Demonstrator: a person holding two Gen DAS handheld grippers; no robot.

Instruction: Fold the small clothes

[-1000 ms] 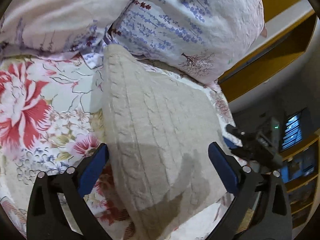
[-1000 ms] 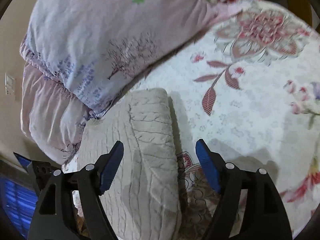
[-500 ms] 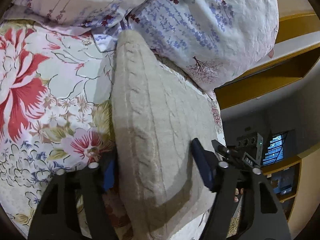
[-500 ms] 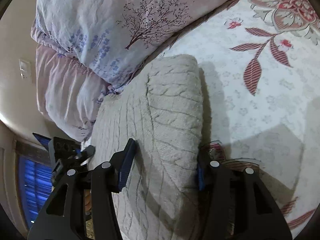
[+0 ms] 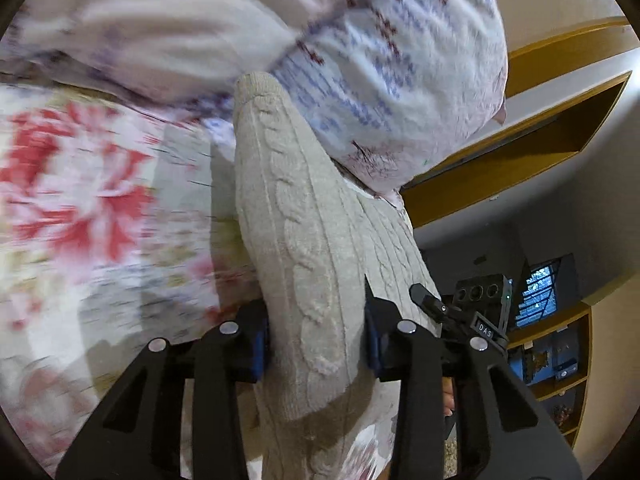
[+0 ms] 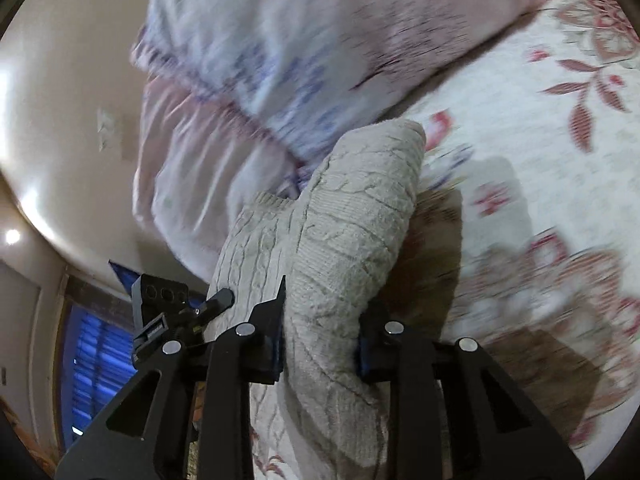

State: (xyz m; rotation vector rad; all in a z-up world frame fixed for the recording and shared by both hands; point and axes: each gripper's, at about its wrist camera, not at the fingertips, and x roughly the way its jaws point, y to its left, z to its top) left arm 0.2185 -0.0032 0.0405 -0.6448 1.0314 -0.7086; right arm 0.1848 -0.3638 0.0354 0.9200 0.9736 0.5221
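Both claws have just closed: the left claw [image 5: 316, 344] and right claw [image 6: 320, 340] each clamp the cream sweater [image 5: 296, 240], lifted off the bed [image 5: 100, 220]; pillows [image 5: 380, 80] crowd just ahead.

We see a bed with a floral bedspread [image 5: 92, 200], cream ground with big red blooms in the left wrist view; the right wrist view shows the same bedspread [image 6: 532, 148] with dusty red leaves and flowers. Much of the print is motion-blurred. Two pillows lie at its far edge, side by side: one white with blue-violet sprigs and small dark red marks [image 5: 384, 80], one pale pink [image 5: 160, 28]. A beige cable-knit sweater [image 5: 296, 240] lies bunched on the bedspread, far end touching the sprigged pillow; in the right wrist view the sweater [image 6: 352, 232] humps up with its shadow falling on the bedspread at its right.
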